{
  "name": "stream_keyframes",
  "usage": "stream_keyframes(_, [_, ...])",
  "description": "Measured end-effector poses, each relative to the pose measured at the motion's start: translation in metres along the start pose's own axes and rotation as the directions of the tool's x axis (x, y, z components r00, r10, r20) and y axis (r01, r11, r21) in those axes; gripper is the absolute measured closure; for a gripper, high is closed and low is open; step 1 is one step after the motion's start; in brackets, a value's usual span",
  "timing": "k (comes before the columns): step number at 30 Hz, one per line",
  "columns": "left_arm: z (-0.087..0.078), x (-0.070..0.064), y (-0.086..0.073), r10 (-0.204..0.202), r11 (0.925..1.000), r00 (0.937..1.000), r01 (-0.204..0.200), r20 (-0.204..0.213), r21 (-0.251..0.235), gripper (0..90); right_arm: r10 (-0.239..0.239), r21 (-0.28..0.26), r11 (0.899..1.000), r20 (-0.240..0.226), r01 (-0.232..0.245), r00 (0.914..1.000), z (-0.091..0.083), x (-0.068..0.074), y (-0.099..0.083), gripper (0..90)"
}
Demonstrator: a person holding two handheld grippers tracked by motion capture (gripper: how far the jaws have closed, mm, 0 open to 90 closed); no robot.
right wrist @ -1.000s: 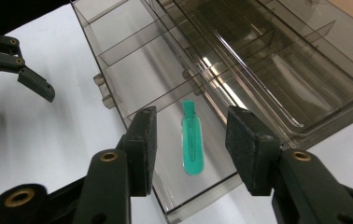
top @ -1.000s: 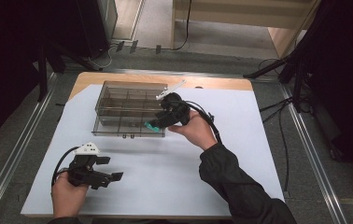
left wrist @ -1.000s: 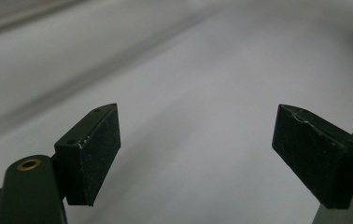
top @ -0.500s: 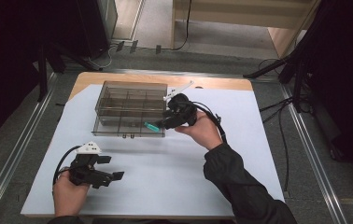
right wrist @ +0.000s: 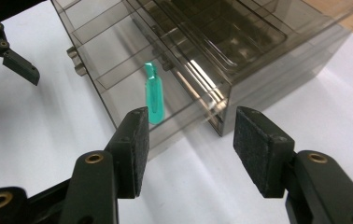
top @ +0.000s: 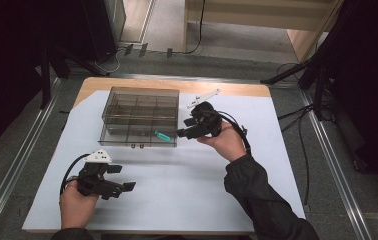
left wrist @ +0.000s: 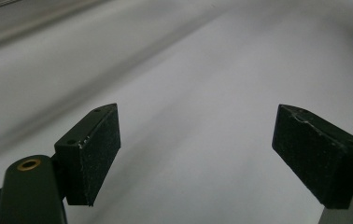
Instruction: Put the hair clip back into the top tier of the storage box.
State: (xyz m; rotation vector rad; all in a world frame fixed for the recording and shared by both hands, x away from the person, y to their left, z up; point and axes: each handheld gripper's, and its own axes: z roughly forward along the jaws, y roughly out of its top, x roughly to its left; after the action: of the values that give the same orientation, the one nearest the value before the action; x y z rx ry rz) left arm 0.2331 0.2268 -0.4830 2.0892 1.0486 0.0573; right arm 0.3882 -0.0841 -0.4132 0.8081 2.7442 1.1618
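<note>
One see-through smoky plastic organizer box [top: 139,117] sits on the white sheet [top: 187,185] that covers most of the desk [top: 142,84], toward the far side, with a strip of bare wood behind it. One small green tube [top: 162,135] lies inside the box, in the front right compartment, close to the front wall and the right corner. There are two tongs. The right tongs [top: 186,127] are just beside the right front corner of the box, open, with nothing between the pads; in the right gripper view [right wrist: 188,149] the green tube [right wrist: 154,95] lies beyond the left pad, behind the clear wall. The left tongs [top: 123,178] are near the front left of the desk, well apart from the box, open and empty, over bare white sheet [left wrist: 202,93]. Lots of flat open room lies between the two tongs.
</note>
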Motion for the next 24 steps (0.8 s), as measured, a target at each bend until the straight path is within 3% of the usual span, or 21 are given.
stream_keyframes(24, [0.004, 0.002, 0.010, 0.011, 0.9999, 0.9997, -0.011, 0.022, -0.007, 16.4, 0.060, -0.046, 0.997, 0.082, -0.056, 0.9948, -0.021, -0.025, -0.037, 32.0])
